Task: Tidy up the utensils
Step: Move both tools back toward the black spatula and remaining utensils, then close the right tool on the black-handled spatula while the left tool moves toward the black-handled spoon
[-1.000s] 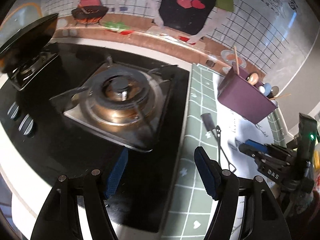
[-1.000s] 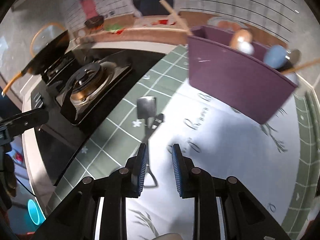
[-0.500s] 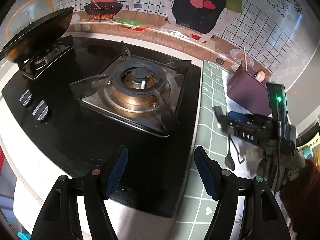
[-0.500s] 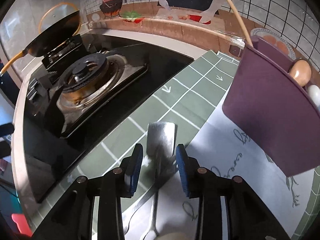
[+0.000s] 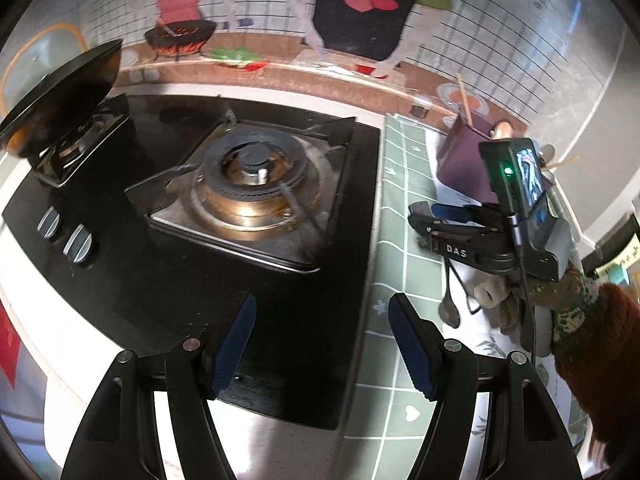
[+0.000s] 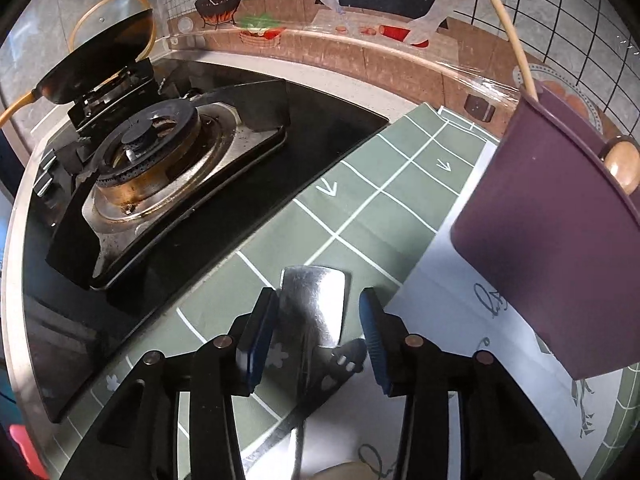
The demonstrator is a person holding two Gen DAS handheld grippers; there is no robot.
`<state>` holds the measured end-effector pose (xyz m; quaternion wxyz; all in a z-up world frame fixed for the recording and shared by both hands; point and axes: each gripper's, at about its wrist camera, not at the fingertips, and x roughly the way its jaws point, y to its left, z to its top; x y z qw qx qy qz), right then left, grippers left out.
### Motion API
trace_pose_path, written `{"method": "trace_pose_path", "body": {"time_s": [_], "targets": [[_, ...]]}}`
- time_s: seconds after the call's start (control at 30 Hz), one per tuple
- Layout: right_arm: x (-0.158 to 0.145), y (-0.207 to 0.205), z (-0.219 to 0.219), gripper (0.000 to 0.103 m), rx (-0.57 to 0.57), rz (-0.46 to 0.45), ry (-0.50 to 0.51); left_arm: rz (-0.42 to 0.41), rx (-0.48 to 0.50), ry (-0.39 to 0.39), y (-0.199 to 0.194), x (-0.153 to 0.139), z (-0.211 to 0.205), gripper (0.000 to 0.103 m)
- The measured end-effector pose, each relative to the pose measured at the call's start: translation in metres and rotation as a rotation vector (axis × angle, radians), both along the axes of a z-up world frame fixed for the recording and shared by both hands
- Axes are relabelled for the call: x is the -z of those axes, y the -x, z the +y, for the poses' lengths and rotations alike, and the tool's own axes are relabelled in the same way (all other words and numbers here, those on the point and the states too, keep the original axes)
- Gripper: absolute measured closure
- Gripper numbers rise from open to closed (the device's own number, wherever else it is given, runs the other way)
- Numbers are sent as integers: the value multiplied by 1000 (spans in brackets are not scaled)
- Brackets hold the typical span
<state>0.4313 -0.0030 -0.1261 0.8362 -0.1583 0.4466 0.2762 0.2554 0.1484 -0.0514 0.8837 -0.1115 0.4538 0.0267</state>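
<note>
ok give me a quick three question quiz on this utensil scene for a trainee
1. True or false: the metal spatula lies between the right tongs' blue pads.
2. Which is nearest the purple utensil holder? A) the wok B) the spatula C) the stove knobs
3. Fill in: the left tongs hover over the edge of the black ____ and hold nothing.

Key: 1 true; 2 B; 3 stove. Note: the right tongs' jaws are closing, with the spatula blade between them but not yet clamped.
</note>
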Motion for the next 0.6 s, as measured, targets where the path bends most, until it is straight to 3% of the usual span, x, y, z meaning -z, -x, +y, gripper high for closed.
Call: {"method": "trace_pose_path", "body": {"time_s": [0.17,0.33,0.6], "targets": [[-3,3,-34,73,97,3,-13,-7,48,12,-7,-2,-14,34],[-10,11,-96,73,251,2,-35,3,115,39,-18,2,-33,34],[-17,57,-187,73,449,1,-47,100,279,156,-44,25,-77,34]]}}
